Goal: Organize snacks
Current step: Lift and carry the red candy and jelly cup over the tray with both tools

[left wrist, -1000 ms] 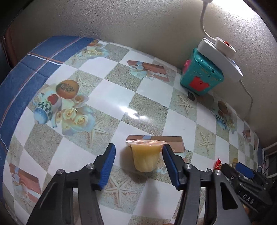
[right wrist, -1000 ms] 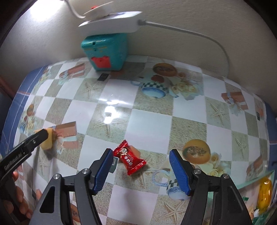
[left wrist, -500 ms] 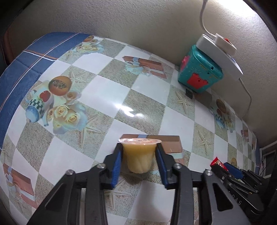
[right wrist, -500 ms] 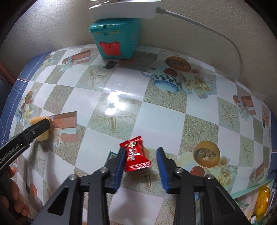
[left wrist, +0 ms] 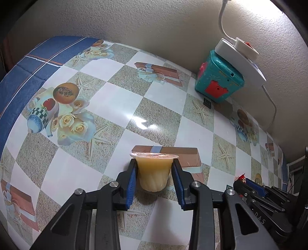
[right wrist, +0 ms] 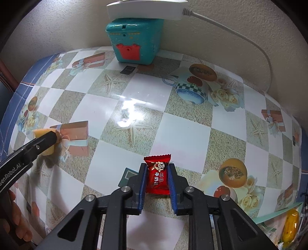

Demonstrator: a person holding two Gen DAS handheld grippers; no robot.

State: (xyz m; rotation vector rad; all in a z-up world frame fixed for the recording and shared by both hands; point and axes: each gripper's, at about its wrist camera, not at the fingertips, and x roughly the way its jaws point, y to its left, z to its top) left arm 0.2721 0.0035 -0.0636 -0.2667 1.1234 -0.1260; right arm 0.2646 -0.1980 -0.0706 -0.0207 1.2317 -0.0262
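Observation:
A yellow jelly cup [left wrist: 154, 171] with a clear film lid stands upright on the patterned tablecloth [left wrist: 119, 100]. My left gripper [left wrist: 154, 169] is shut on the cup, its blue pads pressing both sides. A red candy packet [right wrist: 157, 176] lies on the cloth in the right wrist view, and my right gripper [right wrist: 157, 169] is shut on it, blue pads against its two long edges. The left gripper [right wrist: 46, 140] with the jelly cup [right wrist: 43, 134] shows at the left of the right wrist view. The right gripper [left wrist: 248, 183] with the red packet [left wrist: 241, 177] shows at the lower right of the left wrist view.
A teal toy box [right wrist: 134, 41] stands at the wall with a white power strip [right wrist: 146, 8] on top and its cable [right wrist: 250, 44] trailing right. A small dark square chip [right wrist: 129, 69] lies before it. A box holding a yellow snack [right wrist: 290, 225] sits at the lower right. A hand [right wrist: 17, 221] holds the left gripper.
Both grippers went from open to shut. The left closed on the jelly cup; the right came down over the red packet, which turned upright between the pads, and closed on it.

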